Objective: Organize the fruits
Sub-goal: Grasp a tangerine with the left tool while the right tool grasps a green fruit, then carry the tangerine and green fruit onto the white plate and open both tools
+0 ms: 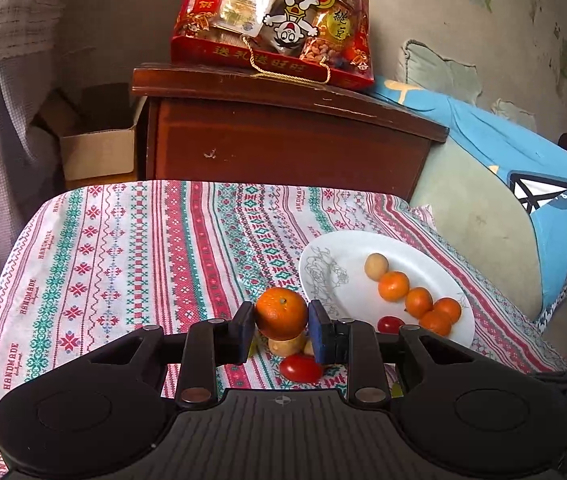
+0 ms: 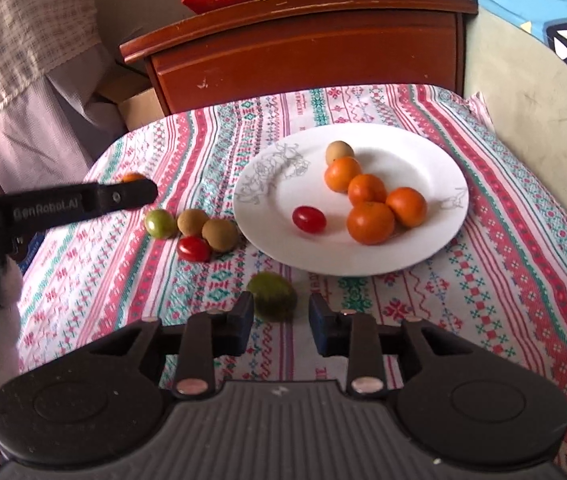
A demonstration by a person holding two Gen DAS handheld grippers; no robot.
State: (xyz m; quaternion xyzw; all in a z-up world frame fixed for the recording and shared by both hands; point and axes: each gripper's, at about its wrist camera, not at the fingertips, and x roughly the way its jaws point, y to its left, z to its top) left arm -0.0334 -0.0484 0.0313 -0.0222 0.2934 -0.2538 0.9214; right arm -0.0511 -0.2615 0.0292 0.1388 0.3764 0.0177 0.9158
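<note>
The left gripper [image 1: 281,330] is holding a small round orange mandarin [image 1: 281,313] between its two blue pads, closed snugly on either side of the fruit and carrying it above the patterned red-and-green tablecloth [image 1: 123,260]. From the right wrist view that same gripper is showing as a dark arm at the left, with only a sliver of orange peeking past its tip, hanging over the loose fruit. The round white ceramic plate [image 2: 423,152] is sitting to the right of it, already bearing four mandarins [image 2: 370,222], a pale tan round fruit [image 2: 338,152] and a red cherry tomato [image 2: 309,219].

The right gripper [image 2: 281,322] is standing open and empty, its fingers apart just short of a fuzzy dark green round fruit [image 2: 272,296] lying on the cloth near the plate's front rim. Further left, off the plate, a green-yellow tomato [image 2: 160,223], two brown kiwi-like fruits [image 2: 207,229] and a second red cherry tomato [image 2: 193,249] are waiting in a cluster.

It looks to me as if the step in hand is ferrying the held mandarin over to join the others. The next move is calling for a swing rightward over the plate's rim, a gentle lowering beside the orange group, and a slow release so it is not rolling into the tomato
</note>
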